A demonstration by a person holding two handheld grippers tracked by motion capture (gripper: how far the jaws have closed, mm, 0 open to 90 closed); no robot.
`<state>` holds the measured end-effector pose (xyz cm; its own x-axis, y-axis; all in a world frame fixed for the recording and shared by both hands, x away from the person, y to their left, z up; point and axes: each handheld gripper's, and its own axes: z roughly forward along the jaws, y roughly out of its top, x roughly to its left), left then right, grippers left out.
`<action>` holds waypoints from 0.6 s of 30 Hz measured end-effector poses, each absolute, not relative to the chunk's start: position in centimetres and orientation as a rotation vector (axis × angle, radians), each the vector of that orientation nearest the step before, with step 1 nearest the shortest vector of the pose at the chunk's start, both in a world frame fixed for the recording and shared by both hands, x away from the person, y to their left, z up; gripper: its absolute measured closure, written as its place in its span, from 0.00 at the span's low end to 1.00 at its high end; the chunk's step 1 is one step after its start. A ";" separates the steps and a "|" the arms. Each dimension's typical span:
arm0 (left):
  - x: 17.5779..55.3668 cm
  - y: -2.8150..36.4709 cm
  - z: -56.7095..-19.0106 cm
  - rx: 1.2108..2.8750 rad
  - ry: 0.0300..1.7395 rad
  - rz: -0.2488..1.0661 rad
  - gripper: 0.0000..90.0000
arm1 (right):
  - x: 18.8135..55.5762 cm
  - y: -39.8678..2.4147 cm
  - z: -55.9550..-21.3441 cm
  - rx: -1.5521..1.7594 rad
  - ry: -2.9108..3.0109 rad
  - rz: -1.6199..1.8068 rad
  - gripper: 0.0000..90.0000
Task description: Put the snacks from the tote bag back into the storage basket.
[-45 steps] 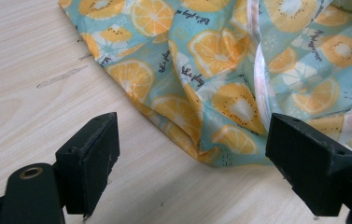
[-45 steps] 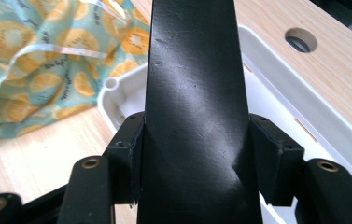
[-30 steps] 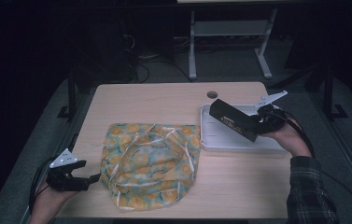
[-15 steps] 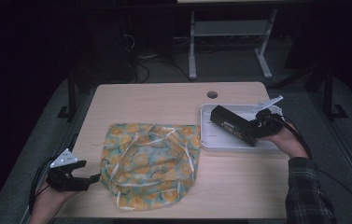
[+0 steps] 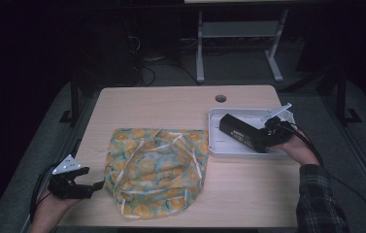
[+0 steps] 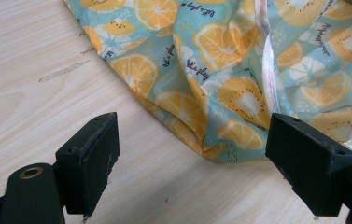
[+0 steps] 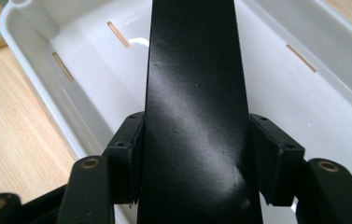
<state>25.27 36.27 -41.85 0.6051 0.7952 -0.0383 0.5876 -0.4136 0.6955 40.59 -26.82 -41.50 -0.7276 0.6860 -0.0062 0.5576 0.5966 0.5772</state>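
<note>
The right gripper's jaws press on both sides of a long black block, held about half open by its width. The block lies lengthwise over a white tray, which has slots in its floor; whether the block's far end touches that floor cannot be told. In the high view the right gripper and block sit within the tray at the right side of the table.

The left gripper's jaws stand wide open with nothing between them, low over bare wood just short of the edge of a citrus-print cloth. In the high view the left gripper is at the table's near left corner, and the crumpled cloth lies just beside it, near mid-table.
</note>
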 end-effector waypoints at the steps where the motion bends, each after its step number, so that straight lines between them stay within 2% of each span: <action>1: 25.3 36.3 -41.9 2.149 1.086 0.393 0.19 | 40.6 -26.8 -41.6 1.019 2.601 0.810 0.46; 14: 25.3 36.3 -41.9 2.152 1.085 0.390 0.19 | 40.5 -26.8 -42.0 1.023 2.633 0.774 0.43; 18: 25.3 36.3 -41.9 2.158 1.086 0.386 0.19 | 40.5 -27.0 -41.7 1.052 2.615 0.816 0.35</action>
